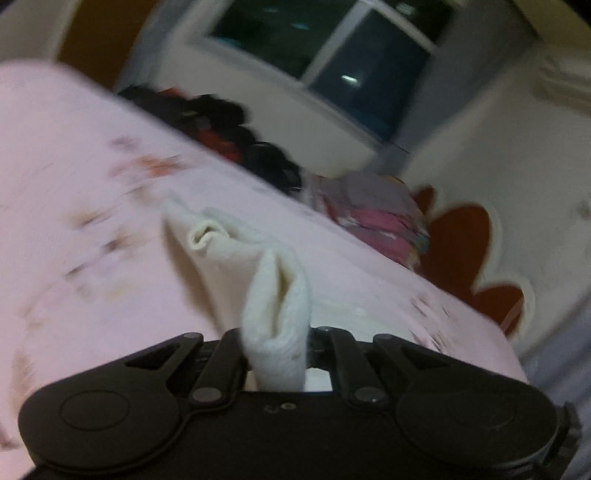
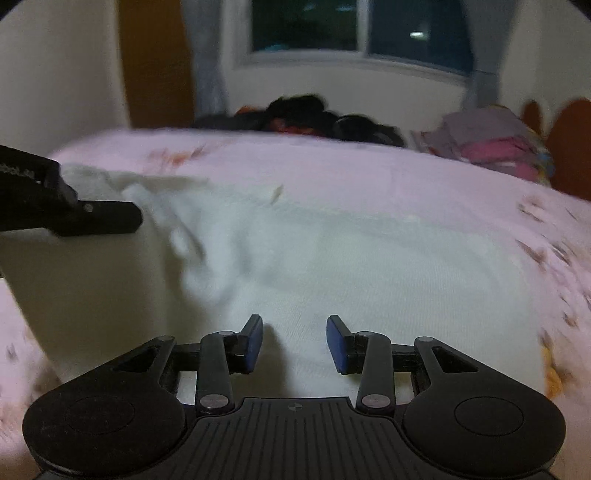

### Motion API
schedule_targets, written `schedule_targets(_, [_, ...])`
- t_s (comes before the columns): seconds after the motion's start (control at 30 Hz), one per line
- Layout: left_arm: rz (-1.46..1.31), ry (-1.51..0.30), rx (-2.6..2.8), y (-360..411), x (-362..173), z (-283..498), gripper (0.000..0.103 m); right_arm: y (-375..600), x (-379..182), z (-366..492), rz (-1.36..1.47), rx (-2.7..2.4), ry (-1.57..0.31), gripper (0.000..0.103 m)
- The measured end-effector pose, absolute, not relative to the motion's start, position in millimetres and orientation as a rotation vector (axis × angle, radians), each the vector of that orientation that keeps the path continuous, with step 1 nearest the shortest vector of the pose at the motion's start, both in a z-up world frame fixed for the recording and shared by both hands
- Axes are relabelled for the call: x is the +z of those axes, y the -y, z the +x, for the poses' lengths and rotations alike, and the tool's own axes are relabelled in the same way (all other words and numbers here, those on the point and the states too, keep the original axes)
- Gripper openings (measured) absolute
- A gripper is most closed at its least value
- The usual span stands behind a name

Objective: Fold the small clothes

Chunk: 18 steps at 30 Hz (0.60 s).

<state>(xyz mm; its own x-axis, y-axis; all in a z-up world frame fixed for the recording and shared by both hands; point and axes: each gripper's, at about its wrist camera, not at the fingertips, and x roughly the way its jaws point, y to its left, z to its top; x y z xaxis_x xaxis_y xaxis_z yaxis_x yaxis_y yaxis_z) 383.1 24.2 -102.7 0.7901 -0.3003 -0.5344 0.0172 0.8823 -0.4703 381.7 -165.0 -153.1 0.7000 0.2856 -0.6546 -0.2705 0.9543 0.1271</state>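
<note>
We are looking along the left gripper point(image 1: 275, 354) first: its jaws are pinched tight on a fold of the cream cloth point(image 1: 277, 306), which is bunching up between them and trailing away onto the pink floral bedsheet point(image 1: 92, 184). From the right wrist view, that same gripper point(image 2: 122, 218) is reaching in at the left edge, lifting the cloth's left side clear of the bed so that it is hanging in a slack curtain. The rest of the cream cloth point(image 2: 332, 251) is lying spread across the middle of the sheet.

Moving right, the right gripper point(image 2: 294, 343) is hovering low over the near part of the cloth with its blue pads point(image 2: 255, 343) standing partly apart and nothing between them; whether the tips are brushing the fabric we cannot tell, as the picture is blurred.

At the far edge of the bed a dark heap of clothes point(image 2: 314, 118) is lying below the window point(image 2: 362, 33). Further right, a stack of folded garments point(image 2: 495, 144) in grey and pink is sitting near the bed's far right corner.
</note>
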Motion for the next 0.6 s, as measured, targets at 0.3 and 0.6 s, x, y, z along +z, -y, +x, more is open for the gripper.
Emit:
schedule_targets(0.3, [-0.172,-0.728,-0.463,122.9,-112.1,382.6,0.007,281.1,-131.2,356.7,0.212,0.139,-0.694,0.038])
schedule_targets(0.6, [-0.056,-0.842,-0.518,174.2,-158.1,351.7,0.055,345.9,-124.5,345.3,0.369,0.135,-0.703,0.038])
